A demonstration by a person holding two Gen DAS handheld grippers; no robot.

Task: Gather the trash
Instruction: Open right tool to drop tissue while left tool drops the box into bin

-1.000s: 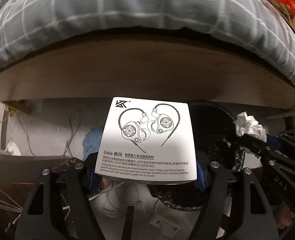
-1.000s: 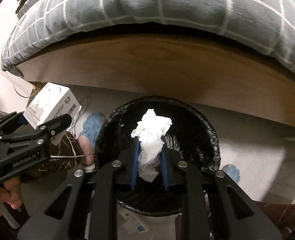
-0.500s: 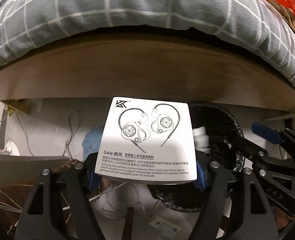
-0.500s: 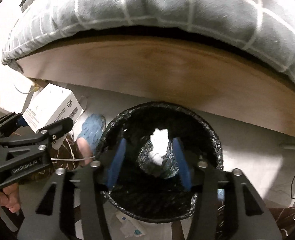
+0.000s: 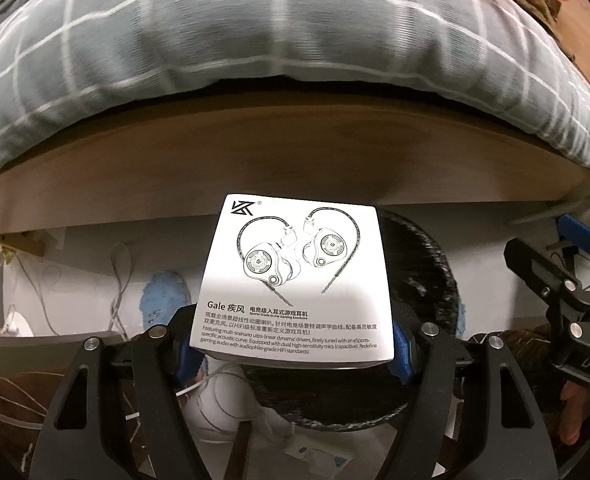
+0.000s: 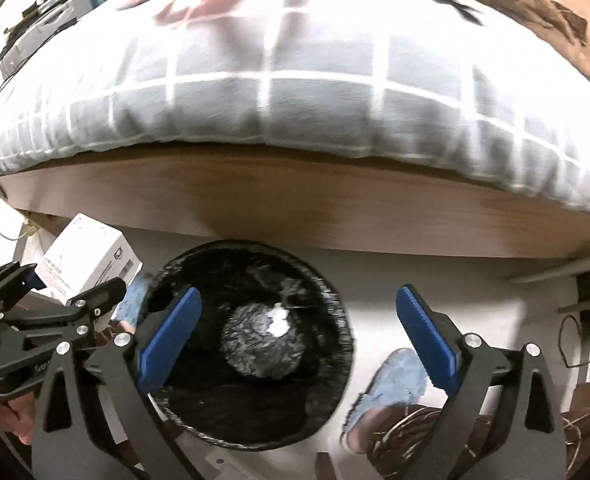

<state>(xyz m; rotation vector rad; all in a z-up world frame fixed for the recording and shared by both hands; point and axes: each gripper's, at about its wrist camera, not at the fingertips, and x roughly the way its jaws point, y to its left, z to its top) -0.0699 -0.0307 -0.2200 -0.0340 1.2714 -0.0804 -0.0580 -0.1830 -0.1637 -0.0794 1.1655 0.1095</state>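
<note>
My left gripper (image 5: 291, 354) is shut on a white earphone box (image 5: 295, 280) printed with an earphone drawing, held beside and partly over the bin (image 5: 427, 264). In the right wrist view the same box (image 6: 89, 266) sits at the far left in the left gripper (image 6: 55, 296). The round bin with a black liner (image 6: 247, 408) stands on the pale floor by the bed. A crumpled white tissue (image 6: 277, 322) lies at its bottom. My right gripper (image 6: 297, 340) hangs above the bin, jaws opening wide, nothing between its blue pads (image 6: 171, 332).
A wooden bed frame (image 6: 295, 208) with a grey checked duvet (image 6: 295, 100) runs behind the bin. A person's feet in blue slippers (image 6: 391, 388) stand either side of it. White cables (image 5: 119, 280) trail on the floor at left.
The right gripper opened and the tissue dropped from it into the bin; it then rose and drifted right. The left gripper moved right toward the bin, still holding the box.
</note>
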